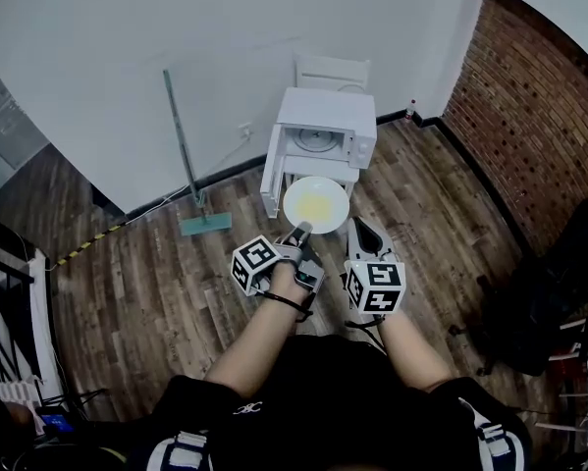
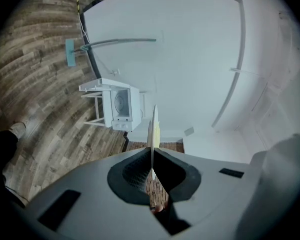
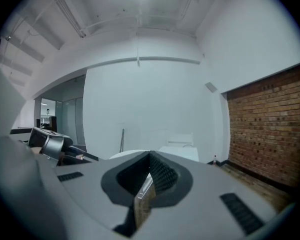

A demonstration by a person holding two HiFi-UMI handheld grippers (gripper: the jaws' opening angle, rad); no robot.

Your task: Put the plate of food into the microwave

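The plate of food (image 1: 316, 204) is held in the air just short of the microwave (image 1: 325, 135), which stands at its 12 o'clock with the door (image 1: 271, 180) open; the left gripper (image 1: 300, 231), at 7 o'clock, pinches the plate's rim between its fingers (image 2: 130, 174); the right gripper (image 1: 358, 228), at 4 o'clock, has its fingers pressed together, seemingly on nothing; pickup looks done; insertion and release remain.
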